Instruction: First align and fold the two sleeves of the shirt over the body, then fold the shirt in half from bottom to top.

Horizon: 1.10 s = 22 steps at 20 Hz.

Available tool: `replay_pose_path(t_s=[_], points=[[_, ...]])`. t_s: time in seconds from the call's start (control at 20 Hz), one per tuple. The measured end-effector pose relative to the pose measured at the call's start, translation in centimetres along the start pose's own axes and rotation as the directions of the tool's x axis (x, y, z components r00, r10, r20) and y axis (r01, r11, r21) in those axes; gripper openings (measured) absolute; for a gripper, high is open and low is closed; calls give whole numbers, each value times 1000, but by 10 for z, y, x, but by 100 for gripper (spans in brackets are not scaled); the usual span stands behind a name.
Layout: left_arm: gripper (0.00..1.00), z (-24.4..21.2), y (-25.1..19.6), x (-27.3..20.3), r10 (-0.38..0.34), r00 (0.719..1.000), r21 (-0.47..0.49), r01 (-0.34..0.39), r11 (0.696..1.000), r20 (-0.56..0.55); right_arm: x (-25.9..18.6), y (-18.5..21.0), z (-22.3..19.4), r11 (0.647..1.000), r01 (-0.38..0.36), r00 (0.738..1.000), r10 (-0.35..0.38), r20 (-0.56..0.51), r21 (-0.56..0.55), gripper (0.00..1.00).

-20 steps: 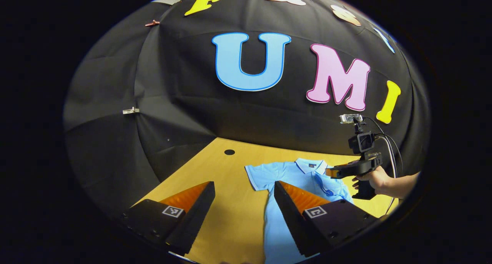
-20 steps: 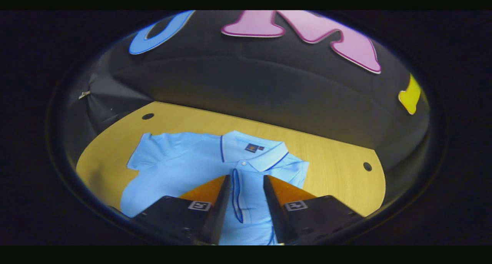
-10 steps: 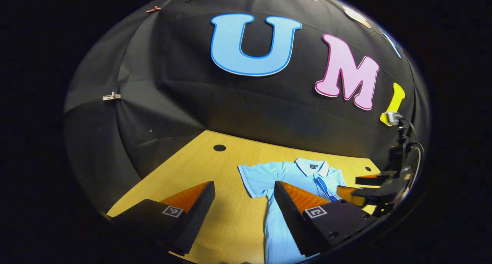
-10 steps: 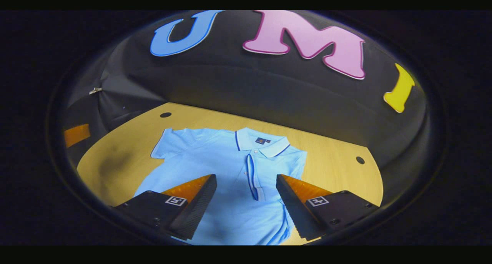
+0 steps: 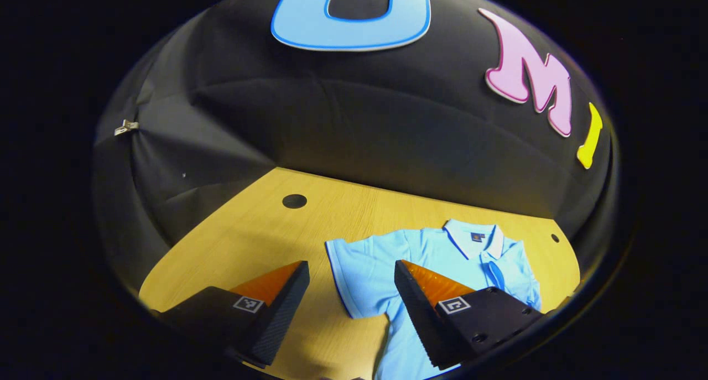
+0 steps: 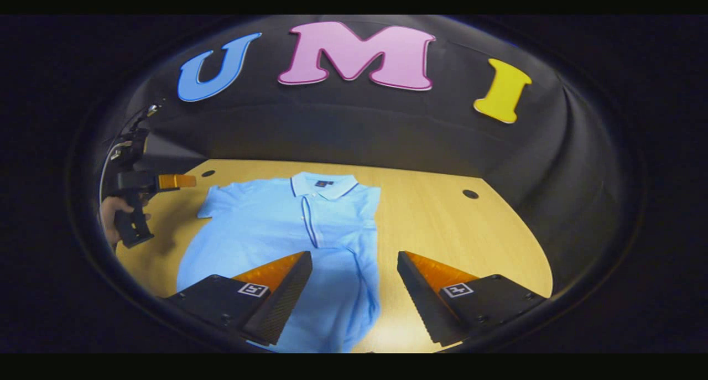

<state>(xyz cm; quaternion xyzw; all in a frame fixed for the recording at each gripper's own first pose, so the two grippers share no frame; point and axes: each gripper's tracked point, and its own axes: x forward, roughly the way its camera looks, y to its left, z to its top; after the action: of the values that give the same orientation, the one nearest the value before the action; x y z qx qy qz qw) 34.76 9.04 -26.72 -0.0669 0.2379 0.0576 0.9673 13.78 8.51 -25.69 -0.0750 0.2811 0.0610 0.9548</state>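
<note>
On table [image 6: 442, 225]: shirt [image 6: 276, 230] flat; both grippers apparently open, above.

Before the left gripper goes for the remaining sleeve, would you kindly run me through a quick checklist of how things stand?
1. Right sleeve folded over the shirt: ok, that side ends in a straight edge.
2. Left sleeve folded: not ok, it lies spread flat on the table.
3. Left gripper ready to grasp: ok, open, holding nothing, aimed near the sleeve.
4. Right gripper out of the way: ok, open, holding nothing, above the shirt's lower right edge.
5. Collar flat: ok.
6. Bottom hem straight: cannot tell.
</note>
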Motion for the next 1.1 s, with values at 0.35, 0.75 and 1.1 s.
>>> replay_pose_path(t_s=[0.35, 0.75, 1.1], points=[[98, -40, 2, 67, 50, 991, 62, -42, 997, -125, -8, -49, -39, 997, 56, 998, -54, -41, 53, 97], [51, -49, -19, 80, 7, 990, 120, 11, 993, -142, 4, -57, -45, 996, 11, 1000, -8, -29, 92, 97], [7, -43, -28, 83, -21, 990, 61, 30, 998, -137, 15, -56, -56, 992, -28, 998, 34, -49, 120, 98]])
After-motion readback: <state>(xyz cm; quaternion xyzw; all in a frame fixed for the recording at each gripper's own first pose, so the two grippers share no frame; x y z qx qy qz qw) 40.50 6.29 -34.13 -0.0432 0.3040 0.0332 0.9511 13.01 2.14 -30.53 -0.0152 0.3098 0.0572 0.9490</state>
